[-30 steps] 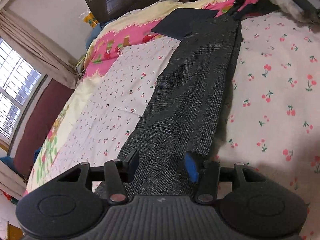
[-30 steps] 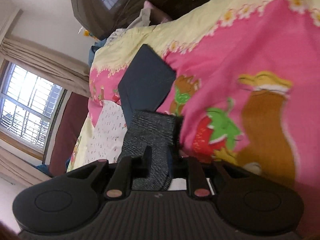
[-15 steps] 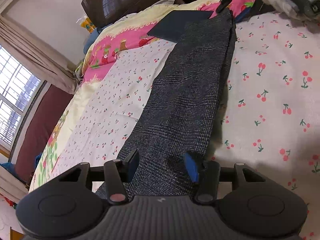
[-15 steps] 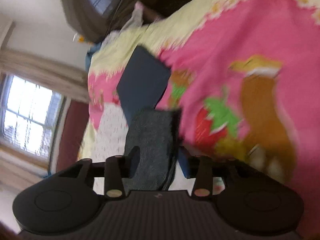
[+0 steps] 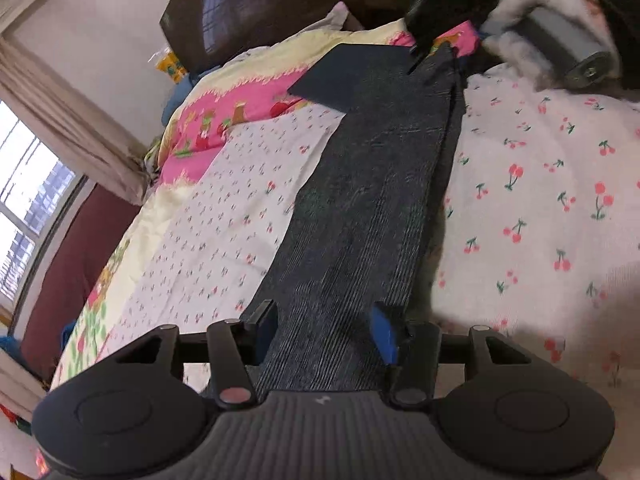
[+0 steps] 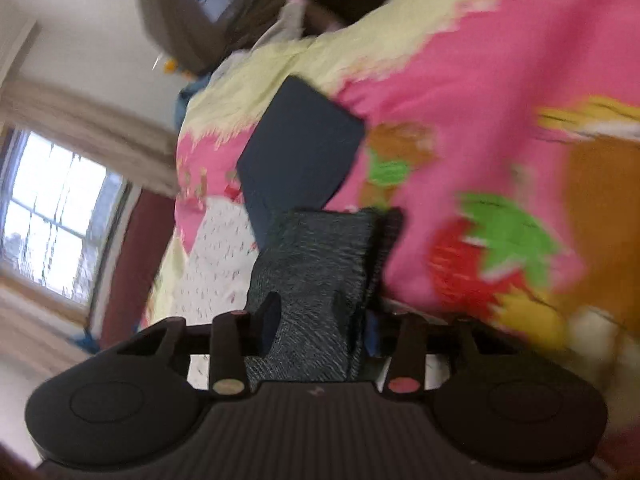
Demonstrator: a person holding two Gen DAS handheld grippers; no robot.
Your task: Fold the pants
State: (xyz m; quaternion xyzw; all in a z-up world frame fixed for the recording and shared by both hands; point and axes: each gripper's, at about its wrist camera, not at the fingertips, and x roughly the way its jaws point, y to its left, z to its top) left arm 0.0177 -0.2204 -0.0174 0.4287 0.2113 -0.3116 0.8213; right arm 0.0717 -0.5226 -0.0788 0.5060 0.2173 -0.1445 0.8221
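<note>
Dark grey checked pants (image 5: 372, 200) lie stretched in a long strip along the bed, folded lengthwise. My left gripper (image 5: 326, 330) is open, its fingers either side of the near end of the strip. My right gripper (image 6: 320, 316) is open over the far end of the pants (image 6: 320, 280), which shows between its fingers. The right gripper also shows in the left wrist view (image 5: 436, 36) at the far end of the strip.
The bed has a white cherry-print sheet (image 5: 540, 200) and a pink and yellow cartoon quilt (image 6: 480, 120). A dark blue folded item (image 5: 348, 72) lies beside the pants' far end. A dark headboard (image 5: 260, 8) stands behind. A window with curtains (image 5: 60, 140) is at left.
My right gripper has opened and let go of the far end of the pants. The left gripper stays open over the near end; the view has shifted slightly.
</note>
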